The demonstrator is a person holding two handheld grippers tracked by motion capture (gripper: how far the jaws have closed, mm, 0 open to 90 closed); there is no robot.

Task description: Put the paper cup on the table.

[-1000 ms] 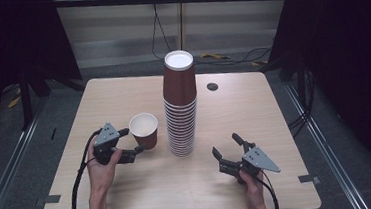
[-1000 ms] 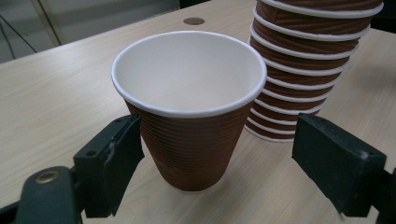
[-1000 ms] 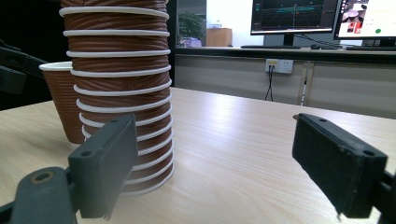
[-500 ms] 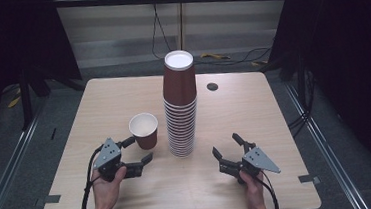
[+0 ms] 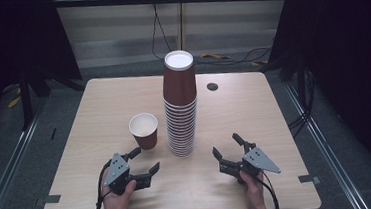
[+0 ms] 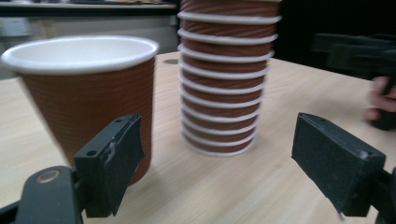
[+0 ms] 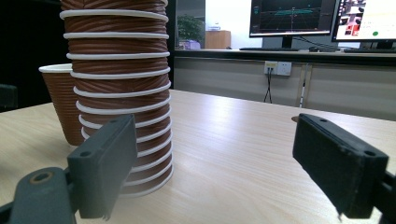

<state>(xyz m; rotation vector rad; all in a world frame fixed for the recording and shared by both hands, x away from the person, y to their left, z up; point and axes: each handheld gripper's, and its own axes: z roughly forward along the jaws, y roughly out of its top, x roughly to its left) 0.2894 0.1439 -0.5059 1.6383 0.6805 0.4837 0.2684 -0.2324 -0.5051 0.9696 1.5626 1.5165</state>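
Since a second ago my left gripper (image 5: 141,161) has backed away from the single paper cup (image 5: 144,130) toward my side of the table (image 5: 253,104) and sunk a little, while my right gripper (image 5: 230,148) has held its place. From the high view, the lone cup stands upright just ahead of my left gripper, apart from it, and the tall stack of inverted paper cups (image 5: 179,105) rises ahead, between the two grippers. Both pairs of jaws stand spread with nothing between them. Along my left gripper (image 6: 217,154) the loose cup (image 6: 86,93) sits close ahead, just beyond the left jaw, clear of the pads, with the cup stack (image 6: 226,74) farther ahead between the jaws. Along my right gripper (image 7: 215,158) the stack (image 7: 119,88) stands just ahead of the left jaw, and the single cup (image 7: 60,100) peeks out behind it. My worry is the stack: it is tall and light, so a jaw brushing its lower rims on the way in could topple it, and squeezing the loose cup too hard could crush its thin wall.
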